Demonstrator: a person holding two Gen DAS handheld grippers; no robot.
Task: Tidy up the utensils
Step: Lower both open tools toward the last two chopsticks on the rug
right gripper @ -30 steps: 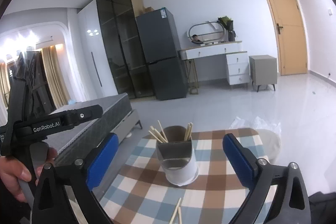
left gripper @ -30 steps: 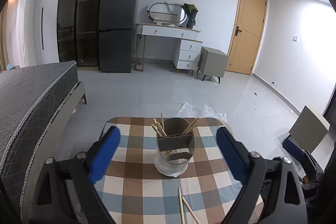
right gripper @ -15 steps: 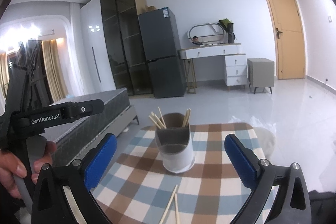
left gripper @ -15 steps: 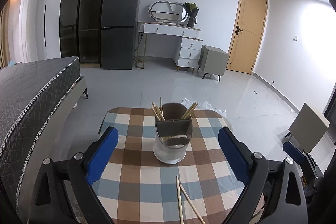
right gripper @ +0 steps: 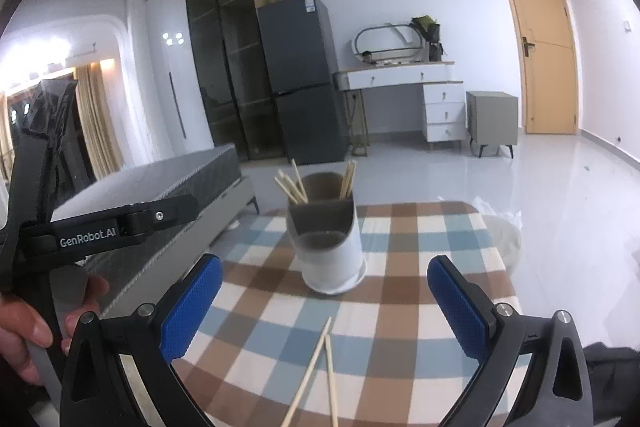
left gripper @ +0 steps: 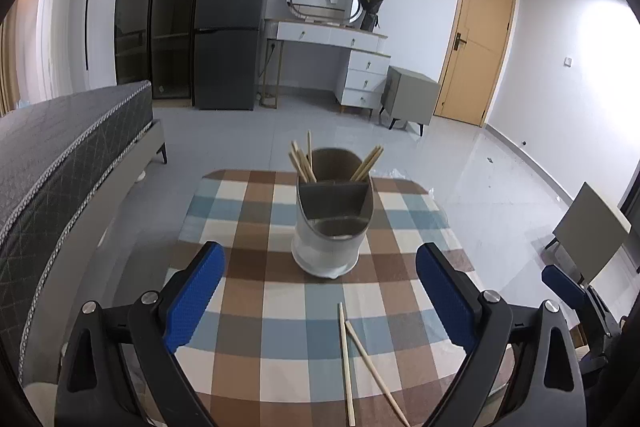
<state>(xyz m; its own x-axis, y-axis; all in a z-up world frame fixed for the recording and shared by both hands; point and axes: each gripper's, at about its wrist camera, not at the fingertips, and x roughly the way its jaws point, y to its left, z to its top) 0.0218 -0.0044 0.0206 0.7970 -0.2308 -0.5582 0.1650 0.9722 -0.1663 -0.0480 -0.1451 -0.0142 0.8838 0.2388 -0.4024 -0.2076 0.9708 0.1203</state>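
**Over the checkered tabletop: both tongs spread, nothing held**

Nearest me, my left tongs (left gripper: 316, 303) and right tongs (right gripper: 324, 307) stand wide apart, gripping nothing. Between their fingers, two loose chopsticks (left gripper: 352, 359) lie crossed on the tabletop (left gripper: 248, 259). Beyond them stands the upright utensil holder (left gripper: 332, 223), with more chopsticks (left gripper: 302, 161) in its rear compartment.

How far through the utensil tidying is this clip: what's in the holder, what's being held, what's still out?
Partly done. Several chopsticks already stand in the rear compartments of the holder; its front compartment looks empty. Nothing is in hand: the left gripper and right gripper both have their jaws spread wide and empty. Left to do: the two loose chopsticks crossing on the checked tablecloth.
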